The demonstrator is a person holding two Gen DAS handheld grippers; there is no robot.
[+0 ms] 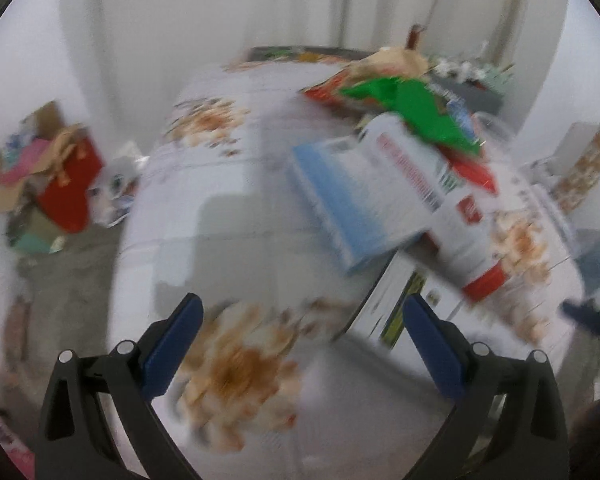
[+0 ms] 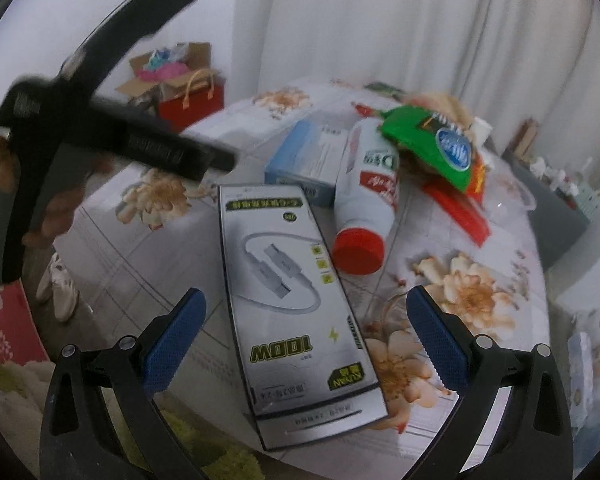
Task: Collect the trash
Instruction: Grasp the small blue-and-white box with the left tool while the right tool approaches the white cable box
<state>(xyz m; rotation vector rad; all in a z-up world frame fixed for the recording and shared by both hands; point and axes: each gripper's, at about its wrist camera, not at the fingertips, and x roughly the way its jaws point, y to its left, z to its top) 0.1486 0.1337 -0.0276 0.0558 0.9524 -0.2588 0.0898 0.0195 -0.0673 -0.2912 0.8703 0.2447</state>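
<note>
Flat cable box (image 2: 296,312), long axis away from camera, between open jaws.

Blurred left gripper (image 1: 300,344) gapes empty above floral tablecloth (image 1: 236,376) near blue box (image 1: 348,200)

On the flowered table (image 2: 480,264), one long cable box (image 2: 296,312) is counted, plus one blue box (image 2: 300,160) and one white bottle (image 2: 370,200) with a red cap. One green snack bag (image 2: 428,140) is seen on top of the pile, with one red wrapper (image 2: 460,208) under it. On the floor, one red gift bag (image 2: 192,104) and one open cardboard box (image 2: 168,68) are spotted, and one pair of white shoes (image 2: 60,284). Two grippers are counted, the right gripper (image 2: 304,336) and the left gripper (image 1: 300,344).
</note>
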